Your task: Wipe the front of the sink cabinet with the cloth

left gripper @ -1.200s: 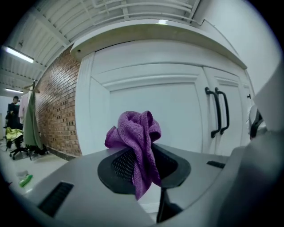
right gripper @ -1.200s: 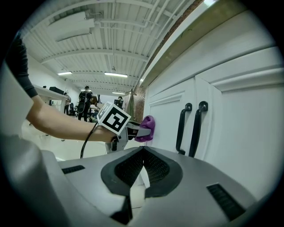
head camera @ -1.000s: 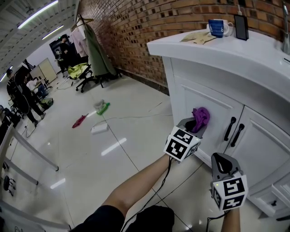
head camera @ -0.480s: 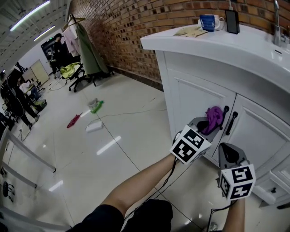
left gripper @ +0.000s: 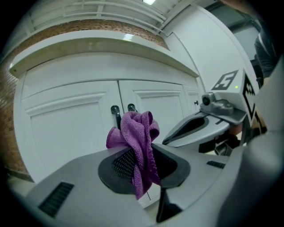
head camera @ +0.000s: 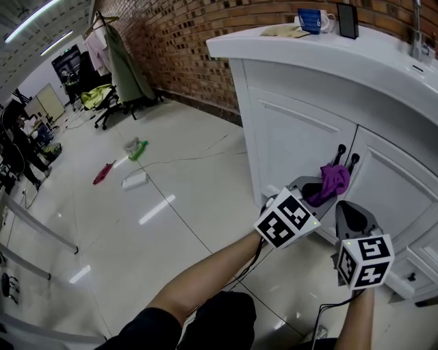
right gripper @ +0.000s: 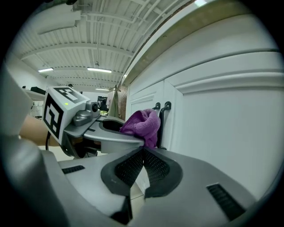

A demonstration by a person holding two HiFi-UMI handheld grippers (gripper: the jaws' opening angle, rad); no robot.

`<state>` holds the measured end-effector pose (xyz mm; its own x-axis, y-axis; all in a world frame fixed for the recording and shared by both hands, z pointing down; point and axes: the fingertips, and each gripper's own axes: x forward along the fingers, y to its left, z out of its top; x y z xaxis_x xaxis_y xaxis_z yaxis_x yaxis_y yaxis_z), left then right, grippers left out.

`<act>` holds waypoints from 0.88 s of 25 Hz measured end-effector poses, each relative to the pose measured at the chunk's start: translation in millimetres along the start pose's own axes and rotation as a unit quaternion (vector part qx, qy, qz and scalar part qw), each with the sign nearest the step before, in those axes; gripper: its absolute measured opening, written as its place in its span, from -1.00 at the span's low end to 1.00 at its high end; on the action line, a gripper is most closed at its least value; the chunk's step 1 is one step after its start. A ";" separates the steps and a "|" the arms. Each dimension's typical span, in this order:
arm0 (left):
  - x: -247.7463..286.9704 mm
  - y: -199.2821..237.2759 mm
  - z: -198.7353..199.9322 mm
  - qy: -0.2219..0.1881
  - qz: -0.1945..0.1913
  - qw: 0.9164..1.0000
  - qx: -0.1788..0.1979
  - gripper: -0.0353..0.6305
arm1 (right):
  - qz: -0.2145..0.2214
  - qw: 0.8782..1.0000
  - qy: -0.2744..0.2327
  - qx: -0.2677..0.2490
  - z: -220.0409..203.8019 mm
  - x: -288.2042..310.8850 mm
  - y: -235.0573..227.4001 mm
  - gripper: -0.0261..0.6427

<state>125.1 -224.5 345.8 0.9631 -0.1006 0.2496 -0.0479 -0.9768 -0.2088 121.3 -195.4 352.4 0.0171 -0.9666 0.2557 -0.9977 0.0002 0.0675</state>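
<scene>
Left tongs [left gripper: 141,165] clench the crumpled purple cloth [left gripper: 135,133] by the black door handles [left gripper: 116,116] of the white panelled sink cabinet [head camera: 287,147]; right tongs [right gripper: 141,165] are pinched together, empty; wiping apparently mid-course, coverage unknown.

the left claw [left gripper: 142,165] has its jaws clamped on a purple microfibre cloth [left gripper: 135,133], bunched up above them, close before the white sink cabinet [left gripper: 66,119] at its two black door handles [left gripper: 116,117]; the right claw [left gripper: 195,127] sits just beside, under the counter [left gripper: 97,44] edge

Two tools, left tool [head camera: 316,190] and right tool [head camera: 350,210]; one purple cloth [head camera: 334,180]; two black door handles [head camera: 340,153] [head camera: 353,163]; one blue mug [head camera: 309,20].
</scene>
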 end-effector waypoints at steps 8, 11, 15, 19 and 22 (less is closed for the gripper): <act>8.4 41.3 -28.9 0.016 0.046 0.996 -0.075 -0.63 | 0.005 1.000 0.007 -0.008 -5.0 2.5 3.3 -0.92; 10.7 54.5 -35.9 0.024 0.062 0.995 -0.077 -0.63 | 0.010 1.000 0.008 -0.010 -5.4 5.9 6.0 -0.92; 5.4 79.6 -47.1 0.032 0.096 0.991 -0.090 -0.63 | 0.022 1.000 0.009 -0.016 -5.6 11.7 12.8 -0.92; -2.2 102.3 -56.8 0.037 0.125 0.986 -0.101 -0.63 | 0.031 0.999 0.010 -0.022 -7.3 16.1 15.8 -0.92; -13.7 122.7 -65.2 0.042 0.156 0.981 -0.108 -0.63 | 0.035 0.999 0.008 -0.022 -7.0 21.3 18.0 -0.92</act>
<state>88.8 -355.3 378.5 0.8681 -0.4066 0.2847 -0.3995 -0.9127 -0.0852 104.2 -214.2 365.9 -0.0518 -0.9596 0.2765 -0.9927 0.0797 0.0904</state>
